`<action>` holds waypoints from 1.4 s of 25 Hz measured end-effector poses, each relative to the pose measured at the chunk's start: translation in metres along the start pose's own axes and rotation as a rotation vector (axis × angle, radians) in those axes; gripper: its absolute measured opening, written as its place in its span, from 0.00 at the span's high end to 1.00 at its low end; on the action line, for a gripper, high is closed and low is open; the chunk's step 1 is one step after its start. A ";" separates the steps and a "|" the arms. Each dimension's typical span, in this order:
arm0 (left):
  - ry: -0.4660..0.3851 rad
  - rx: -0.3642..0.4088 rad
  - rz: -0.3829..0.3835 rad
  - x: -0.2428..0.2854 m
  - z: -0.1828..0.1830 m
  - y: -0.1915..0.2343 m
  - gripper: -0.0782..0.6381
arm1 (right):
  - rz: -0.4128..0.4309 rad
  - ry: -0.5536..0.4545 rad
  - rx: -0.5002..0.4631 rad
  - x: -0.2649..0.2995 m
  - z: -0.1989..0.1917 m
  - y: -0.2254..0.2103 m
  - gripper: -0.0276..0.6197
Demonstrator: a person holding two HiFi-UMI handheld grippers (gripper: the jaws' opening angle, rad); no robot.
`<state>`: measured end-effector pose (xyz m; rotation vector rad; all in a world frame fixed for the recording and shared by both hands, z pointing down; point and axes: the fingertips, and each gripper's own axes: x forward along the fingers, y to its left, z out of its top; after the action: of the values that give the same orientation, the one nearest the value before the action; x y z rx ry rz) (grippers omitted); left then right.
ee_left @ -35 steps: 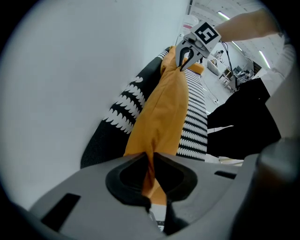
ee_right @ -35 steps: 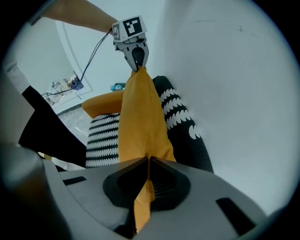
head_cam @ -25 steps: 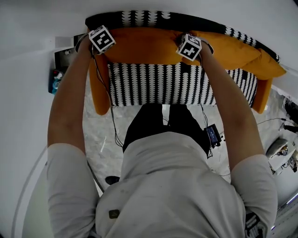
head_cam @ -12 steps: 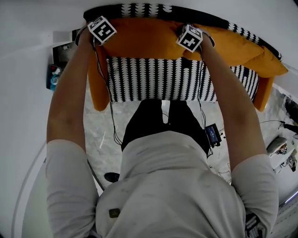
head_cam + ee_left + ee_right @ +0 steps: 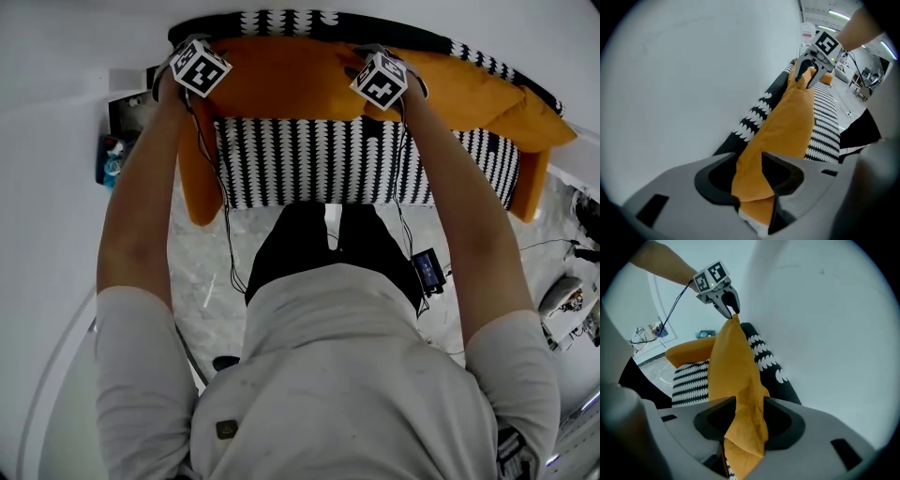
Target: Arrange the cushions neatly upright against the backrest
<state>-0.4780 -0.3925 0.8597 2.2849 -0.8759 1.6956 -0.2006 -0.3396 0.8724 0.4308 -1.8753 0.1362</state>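
Note:
An orange cushion (image 5: 291,84) stands upright against the black-and-white patterned backrest (image 5: 281,21) of a sofa. My left gripper (image 5: 200,67) is at its left top corner and my right gripper (image 5: 380,80) at its right top corner. In the left gripper view, the cushion's corner (image 5: 754,187) lies between the jaws of the left gripper (image 5: 750,173), which have just been opening; a gap shows beside the fabric. In the right gripper view, the other corner (image 5: 745,427) hangs loosely between the jaws of the right gripper (image 5: 749,404), which have also just been opening. Both grippers are open.
A second orange cushion (image 5: 487,94) leans at the right, another (image 5: 539,127) past it. The striped seat (image 5: 319,164) has orange armrests (image 5: 197,178) at both ends. A white wall is behind the sofa. Cables and a small device (image 5: 429,272) lie on the marble floor.
Both marker cubes have shifted a little toward the backrest, and the left one has rolled. The cushion stays upright against the backrest.

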 end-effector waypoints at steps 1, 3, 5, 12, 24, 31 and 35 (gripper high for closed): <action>-0.016 -0.015 0.000 -0.005 0.003 -0.002 0.65 | -0.003 -0.008 0.004 -0.005 0.001 0.002 0.65; -0.047 -0.053 0.001 -0.018 0.009 -0.008 0.65 | -0.008 -0.027 0.017 -0.016 0.002 0.007 0.65; -0.080 -0.083 0.019 -0.035 0.015 -0.012 0.65 | -0.021 -0.050 0.034 -0.029 0.003 0.010 0.65; -0.201 -0.157 0.047 -0.092 0.045 -0.044 0.65 | -0.079 -0.176 0.161 -0.086 0.021 0.018 0.65; -0.457 -0.301 0.070 -0.195 0.101 -0.078 0.66 | -0.221 -0.420 0.251 -0.199 0.064 0.038 0.81; -0.612 -0.333 0.009 -0.257 0.132 -0.116 0.71 | -0.295 -0.592 0.329 -0.275 0.076 0.051 0.89; -0.684 -0.381 -0.005 -0.280 0.141 -0.127 0.78 | -0.285 -0.653 0.346 -0.308 0.081 0.063 0.90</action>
<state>-0.3452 -0.2541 0.5807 2.5734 -1.1733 0.6280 -0.2076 -0.2360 0.5651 1.0753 -2.4056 0.1380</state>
